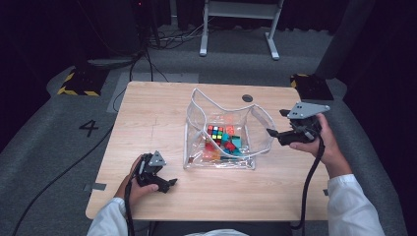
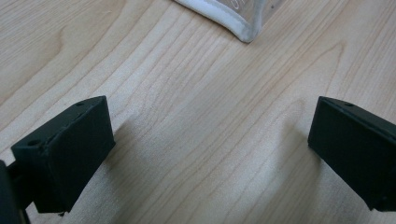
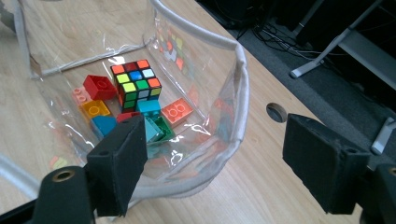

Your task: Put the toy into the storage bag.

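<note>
A white numeral "4" is painted on the grey floor left of the table. In the left gripper view, faint print on the clear bag cannot be read.

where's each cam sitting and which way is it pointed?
High view: above the person's side, looking forward and down at the table; both forearms, left gripper, right gripper.
Left gripper view: on that gripper, facing the tabletop; open fingers.
Right gripper view: on the right gripper, facing the clear bag; open fingers.
Shared: bag and table appear in all three.
</note>
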Demonstrator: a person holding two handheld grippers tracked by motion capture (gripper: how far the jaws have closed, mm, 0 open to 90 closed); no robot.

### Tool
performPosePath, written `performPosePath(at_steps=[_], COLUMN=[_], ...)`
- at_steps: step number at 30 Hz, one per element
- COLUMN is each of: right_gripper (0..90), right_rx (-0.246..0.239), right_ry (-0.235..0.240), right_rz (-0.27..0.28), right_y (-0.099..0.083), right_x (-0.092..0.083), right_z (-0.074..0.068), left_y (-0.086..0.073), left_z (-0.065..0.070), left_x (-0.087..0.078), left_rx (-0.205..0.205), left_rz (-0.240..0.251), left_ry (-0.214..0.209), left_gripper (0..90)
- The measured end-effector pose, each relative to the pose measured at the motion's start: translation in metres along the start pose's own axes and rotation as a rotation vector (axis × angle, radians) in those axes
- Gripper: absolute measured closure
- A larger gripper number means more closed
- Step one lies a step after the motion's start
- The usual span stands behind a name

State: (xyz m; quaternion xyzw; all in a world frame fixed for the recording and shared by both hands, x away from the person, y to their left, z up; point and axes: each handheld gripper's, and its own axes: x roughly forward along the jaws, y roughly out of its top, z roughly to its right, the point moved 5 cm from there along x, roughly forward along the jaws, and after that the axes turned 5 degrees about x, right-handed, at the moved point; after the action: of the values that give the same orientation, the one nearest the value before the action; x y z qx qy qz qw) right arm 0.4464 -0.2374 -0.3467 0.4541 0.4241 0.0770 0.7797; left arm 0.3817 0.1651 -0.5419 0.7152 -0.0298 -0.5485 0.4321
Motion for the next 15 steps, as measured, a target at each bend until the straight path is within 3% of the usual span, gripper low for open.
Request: performPosePath(at_steps=[15], right_gripper=[22.2], right_rx=[0.005], right_ry=[-0.004], right_rz=[0.009], right_y=[-0.018], right_x=[-0.012], right_z=[0.001], left_y=[0.0], left_z=[0.0], left_x=[0.0], left_rx=[0.0], left_rz=[0.0], left_ry=[0.0], left_gripper=[0.3])
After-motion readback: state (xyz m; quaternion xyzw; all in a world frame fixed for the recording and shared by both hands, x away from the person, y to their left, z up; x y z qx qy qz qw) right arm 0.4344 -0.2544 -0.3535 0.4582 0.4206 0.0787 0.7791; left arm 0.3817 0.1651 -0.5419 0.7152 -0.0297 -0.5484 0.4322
